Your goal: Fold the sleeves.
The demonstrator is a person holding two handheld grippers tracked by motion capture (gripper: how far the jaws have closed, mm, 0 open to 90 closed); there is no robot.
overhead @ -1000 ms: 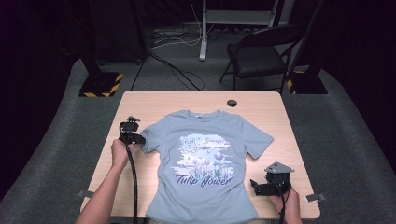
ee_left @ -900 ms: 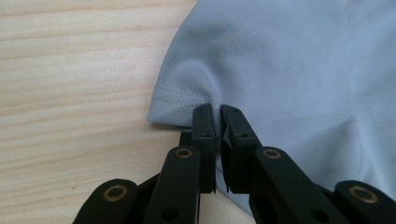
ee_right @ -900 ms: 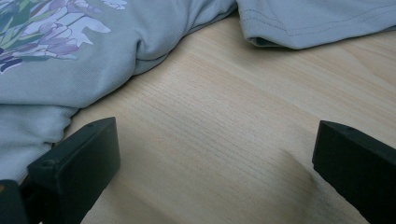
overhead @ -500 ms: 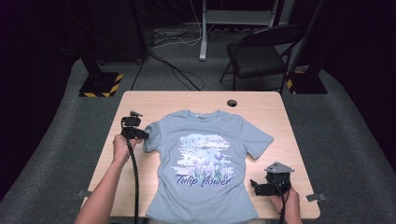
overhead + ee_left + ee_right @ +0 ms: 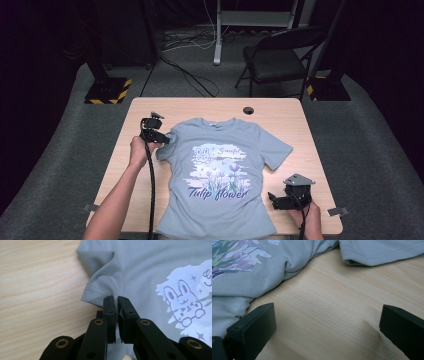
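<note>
A grey-blue T-shirt (image 5: 220,170) with a rabbit and "Tulip flower" print lies front up on the wooden table (image 5: 290,115). My left gripper (image 5: 159,136) is at the shirt's left sleeve (image 5: 100,285) and is shut on its fabric, pinched and lifted a little between the black jaws; the left gripper (image 5: 116,305) shows the hem bunched above them. By the shirt's lower right side, my right gripper (image 5: 274,199) rests low over the table. Its fingers (image 5: 252,327) stand wide apart over bare wood, and the shirt's body (image 5: 249,272) and right sleeve (image 5: 382,252) lie just beyond them.
A small dark round hole (image 5: 248,110) sits near the table's far edge. Beyond the table stand a folding chair (image 5: 280,60), a stand base with yellow-black stripes (image 5: 107,90) and loose cables (image 5: 185,70) on grey carpet.
My left gripper has moved up and toward the far side of the table, pulling the left sleeve with it. The right gripper has stayed where it was.
</note>
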